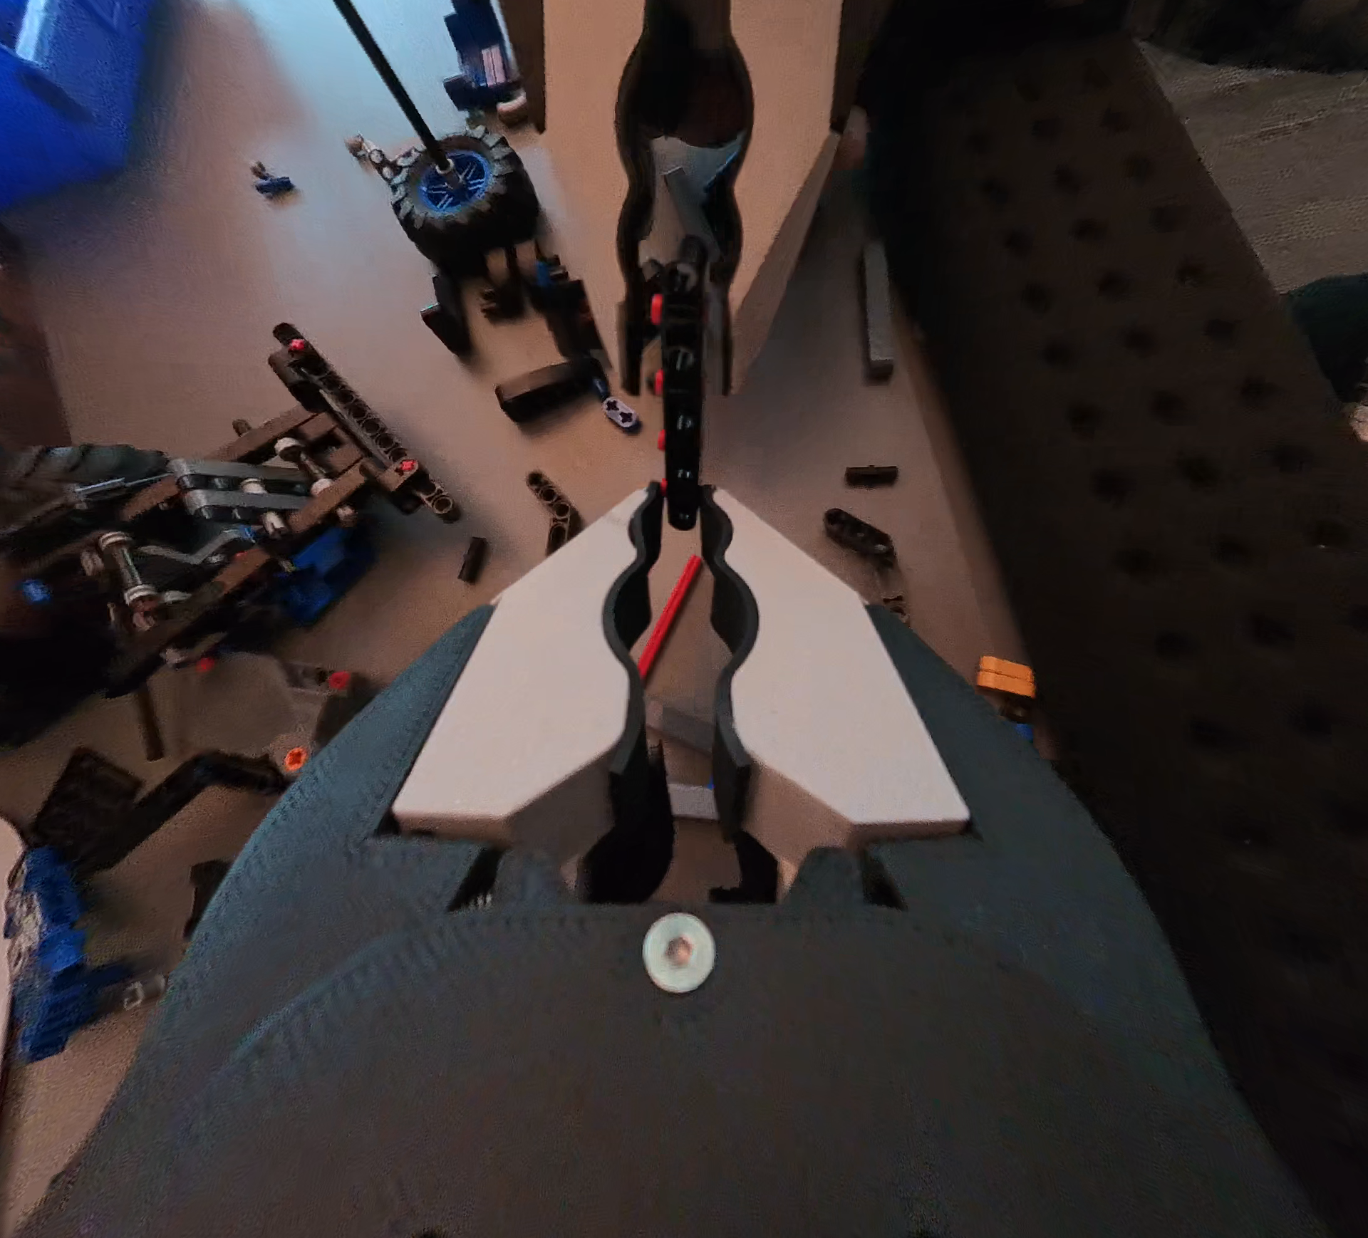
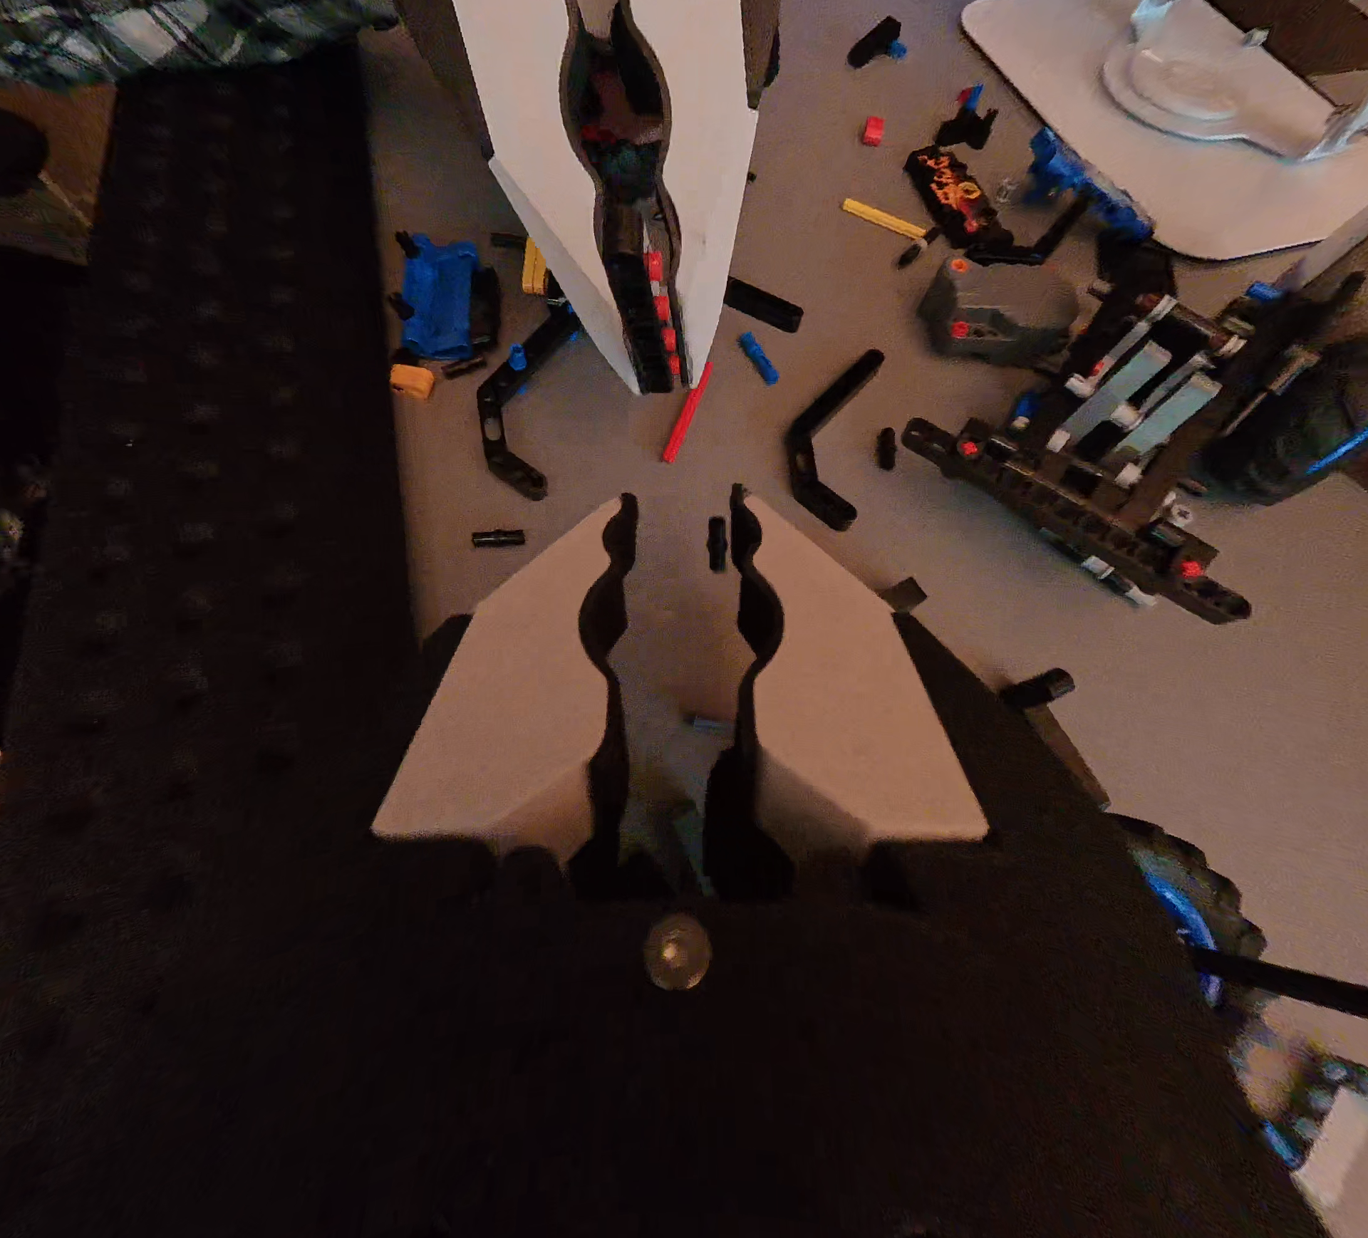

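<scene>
My left gripper [image 1: 681, 499] is shut on the near end of a black beam with red pins [image 1: 681, 388], held above the table. The beam also shows between the left gripper's white fingers in the right wrist view [image 2: 651, 314]. My right gripper [image 2: 682, 498] is open and empty, facing the left gripper with a gap of table between them. In the left wrist view the right gripper [image 1: 679, 385] hangs from the top, and the beam's far end lines up with the space between its fingers. A small black pin [image 2: 716, 540] sits by the right gripper's right finger; I cannot tell if they touch.
A red axle [image 2: 687, 414] lies on the table under the grippers. A part-built black and grey model [image 1: 296, 462] stands to one side, and a blue-rimmed wheel on a long black axle [image 1: 455, 188] farther off. Loose black, blue and yellow pieces lie about. A dark dimpled mat [image 1: 1110, 388] borders the table. Both grippers' tips are close together, under 4 cm apart.
</scene>
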